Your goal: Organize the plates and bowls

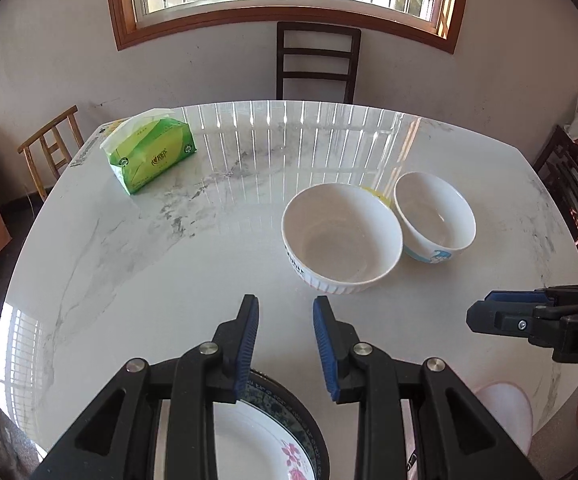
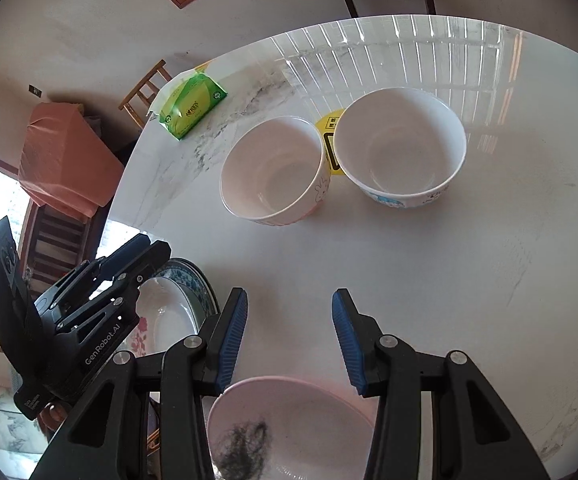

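Two white bowls stand side by side on the marble table: a ribbed bowl and a bowl with blue print. A flowered plate stacked on a blue-rimmed plate lies at the near edge under my left gripper, which is open and empty. My right gripper is open and empty above a pink bowl at the near edge. The left gripper also shows in the right wrist view, the right gripper in the left wrist view.
A green tissue pack lies at the far left of the table. A yellow sticker sits between the two bowls. Chairs stand behind and left of the table.
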The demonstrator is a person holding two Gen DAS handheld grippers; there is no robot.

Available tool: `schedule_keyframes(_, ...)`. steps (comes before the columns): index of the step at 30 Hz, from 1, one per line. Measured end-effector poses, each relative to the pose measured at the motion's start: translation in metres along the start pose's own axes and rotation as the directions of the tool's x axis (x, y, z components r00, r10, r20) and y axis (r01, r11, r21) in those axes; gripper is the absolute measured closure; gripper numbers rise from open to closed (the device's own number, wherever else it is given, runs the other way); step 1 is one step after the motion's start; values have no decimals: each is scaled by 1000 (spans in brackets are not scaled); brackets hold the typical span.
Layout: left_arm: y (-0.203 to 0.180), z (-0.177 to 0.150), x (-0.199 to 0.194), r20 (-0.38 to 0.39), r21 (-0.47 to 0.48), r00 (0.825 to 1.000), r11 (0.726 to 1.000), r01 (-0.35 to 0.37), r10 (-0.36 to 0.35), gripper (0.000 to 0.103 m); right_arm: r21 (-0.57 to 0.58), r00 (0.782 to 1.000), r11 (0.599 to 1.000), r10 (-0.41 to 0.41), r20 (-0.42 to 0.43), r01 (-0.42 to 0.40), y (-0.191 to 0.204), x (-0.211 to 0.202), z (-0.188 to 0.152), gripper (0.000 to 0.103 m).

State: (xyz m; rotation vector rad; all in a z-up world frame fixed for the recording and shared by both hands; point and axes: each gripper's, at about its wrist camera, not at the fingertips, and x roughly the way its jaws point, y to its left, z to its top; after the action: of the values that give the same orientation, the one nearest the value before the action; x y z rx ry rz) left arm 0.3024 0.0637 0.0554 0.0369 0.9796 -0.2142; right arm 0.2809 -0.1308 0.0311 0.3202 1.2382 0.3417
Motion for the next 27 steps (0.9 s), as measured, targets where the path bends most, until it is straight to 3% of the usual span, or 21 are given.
schedule_keyframes(7, 12, 48, 51, -70, -5, 996, 998, 56, -56, 74, 79, 1000, 997, -17, 16, 15, -3, 25, 34, 63)
schedule_keyframes(12, 12, 65, 79, -97, -2, 993, 998, 64, -64, 74, 97, 1000, 995, -25, 2, 25, -4, 44, 47, 67)
schedule_keyframes(18, 10, 71, 96, -122, 7, 988, 995, 96, -94, 74, 111, 999, 993, -43, -8, 44, -6, 58, 55, 67)
schedule_keyframes(27, 6, 66, 129, -162, 20, 986, 998, 53, -49, 74, 119, 998, 991, -62, -27, 65, -6, 77, 58, 67)
